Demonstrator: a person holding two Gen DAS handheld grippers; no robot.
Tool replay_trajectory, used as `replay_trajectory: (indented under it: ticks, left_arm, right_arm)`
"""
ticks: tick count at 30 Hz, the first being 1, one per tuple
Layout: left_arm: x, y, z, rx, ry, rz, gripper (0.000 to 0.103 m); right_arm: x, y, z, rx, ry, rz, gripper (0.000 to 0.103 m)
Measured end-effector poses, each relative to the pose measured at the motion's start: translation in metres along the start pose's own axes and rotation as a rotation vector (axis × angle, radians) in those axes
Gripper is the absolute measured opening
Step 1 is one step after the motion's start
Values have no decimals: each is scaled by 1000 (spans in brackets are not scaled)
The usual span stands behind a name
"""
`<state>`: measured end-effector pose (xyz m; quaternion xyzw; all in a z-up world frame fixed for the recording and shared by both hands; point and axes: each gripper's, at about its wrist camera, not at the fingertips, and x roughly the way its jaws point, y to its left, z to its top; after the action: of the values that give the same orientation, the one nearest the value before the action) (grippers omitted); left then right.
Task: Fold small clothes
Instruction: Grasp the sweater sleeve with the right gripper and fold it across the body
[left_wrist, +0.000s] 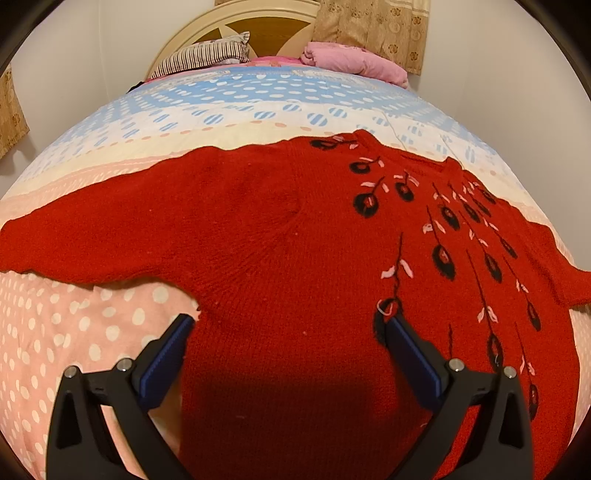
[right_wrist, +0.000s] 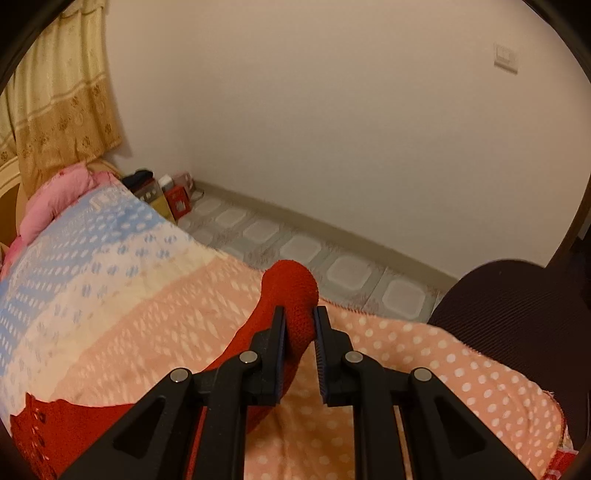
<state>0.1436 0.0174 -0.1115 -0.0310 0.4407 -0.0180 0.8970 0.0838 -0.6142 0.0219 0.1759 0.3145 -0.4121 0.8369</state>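
A red knit sweater (left_wrist: 266, 236) with black and pink flower embroidery lies spread flat on the bed, sleeves out to both sides. My left gripper (left_wrist: 290, 328) is open, its fingers wide apart just above the sweater's lower body near the left armpit. In the right wrist view, my right gripper (right_wrist: 299, 325) is shut on the end of the red sleeve (right_wrist: 291, 291), lifted off the blanket; the sleeve trails down left to the sweater's body (right_wrist: 48, 428).
The bed carries a pink, cream and blue dotted blanket (left_wrist: 110, 332). A striped pillow (left_wrist: 207, 55) and pink bedding (left_wrist: 351, 61) lie by the headboard. Tiled floor (right_wrist: 303, 247), boxes (right_wrist: 173, 199) by the wall, and a dark chair (right_wrist: 517, 310) lie beside the bed.
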Motion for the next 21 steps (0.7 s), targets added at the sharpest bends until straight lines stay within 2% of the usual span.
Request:
replay_trajectory:
  ticks: [3,8,14,15,21]
  left_arm:
    - [0,0,0,-1,-1,-1,103]
    - [-1,2,0,-9,-6,-12,103]
    - [-17,24,1,-86,-45,-124,103]
    - [-22,33,2,-99,-53,-124,103]
    - [-50,92,7,-167,-159,3,103]
  right_arm:
    - [-32,22,1,-44,-61,49,14]
    - [-96,89,-7,-147,-92,277,14]
    - [-159,194,-52,-273,-52,532,14]
    - [-164,209,-62,-289,-42,562,14]
    - [-191,303,-143,-409,28,718,14]
